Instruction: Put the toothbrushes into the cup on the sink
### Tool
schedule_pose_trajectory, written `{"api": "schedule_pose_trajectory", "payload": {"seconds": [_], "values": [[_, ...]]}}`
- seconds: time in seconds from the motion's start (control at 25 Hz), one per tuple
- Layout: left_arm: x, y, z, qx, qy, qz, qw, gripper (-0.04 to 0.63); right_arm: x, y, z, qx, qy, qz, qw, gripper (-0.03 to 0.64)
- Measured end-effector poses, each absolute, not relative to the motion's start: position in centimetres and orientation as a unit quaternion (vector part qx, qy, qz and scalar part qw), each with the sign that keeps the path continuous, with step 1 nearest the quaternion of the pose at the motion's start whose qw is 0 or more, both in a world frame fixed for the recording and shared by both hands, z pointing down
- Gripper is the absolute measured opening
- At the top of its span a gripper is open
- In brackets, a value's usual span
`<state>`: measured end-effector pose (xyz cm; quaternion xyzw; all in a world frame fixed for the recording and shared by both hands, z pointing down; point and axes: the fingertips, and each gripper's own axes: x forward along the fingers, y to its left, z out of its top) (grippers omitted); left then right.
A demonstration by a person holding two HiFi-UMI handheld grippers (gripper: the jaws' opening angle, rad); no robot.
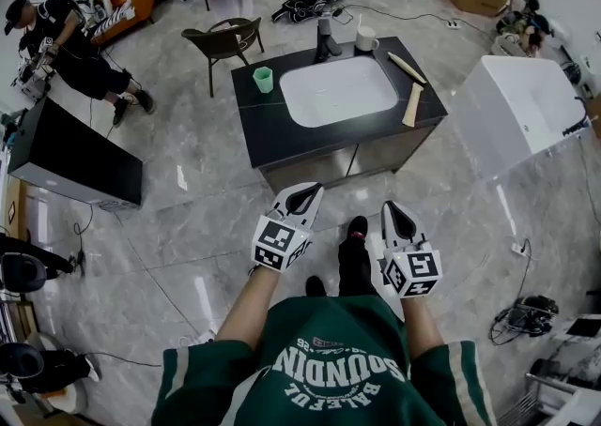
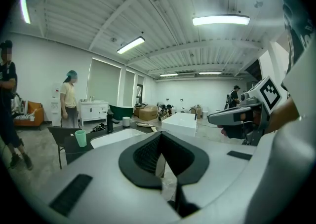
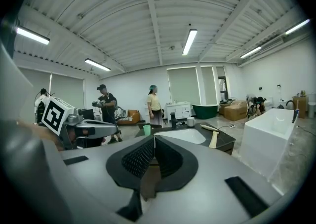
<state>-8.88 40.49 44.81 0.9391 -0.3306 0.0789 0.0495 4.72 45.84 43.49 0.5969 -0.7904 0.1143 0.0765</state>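
The left gripper [image 1: 302,193] is held out low before the person's chest, jaws clenched on nothing. The right gripper [image 1: 398,213] beside it is likewise clenched and empty. Well ahead, the tabletop [image 1: 272,133] carries one green cup [image 1: 263,80], one sink [image 1: 293,86], one white cup [image 1: 366,38] and two toothbrushes [image 1: 407,67] at its right edge.

The head view looks steeply down over the person [image 1: 329,358], the sink [image 1: 338,91] far off at upper centre. Both gripper views look almost level across the room, sharing that sink and the cup [image 2: 80,138] at mid-height.
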Motion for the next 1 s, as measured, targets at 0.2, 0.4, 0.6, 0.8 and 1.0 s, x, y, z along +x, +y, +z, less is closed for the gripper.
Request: {"api": "schedule_pose_trajectory", "payload": {"seconds": [0.2, 0.4, 0.6, 0.8, 1.0], "values": [[-7.6, 37.8, 45.0, 0.942, -0.324, 0.078, 0.048, 0.011, 6.0, 42.9, 43.8, 0.6, -0.788, 0.118, 0.073, 0.041], [-6.3, 33.6, 45.6, 0.939, -0.328, 0.088, 0.049, 0.011, 7.2, 38.4, 44.8, 0.592, -0.792, 0.131, 0.073, 0.041], [-4.5, 28.1, 45.4, 0.935, -0.337, 0.093, 0.05, 0.011, 8.7, 32.2, 44.7, 0.579, -0.801, 0.132, 0.076, 0.041], [-2.9, 22.5, 45.5, 0.929, -0.353, 0.1, 0.056, 0.011, 10.3, 25.9, 44.5, 0.562, -0.812, 0.135, 0.079, 0.041], [-0.5, 17.1, 46.0, 0.922, -0.366, 0.106, 0.068, 0.011, 13.0, 20.0, 44.9, 0.545, -0.82, 0.15, 0.083, 0.041]]}}
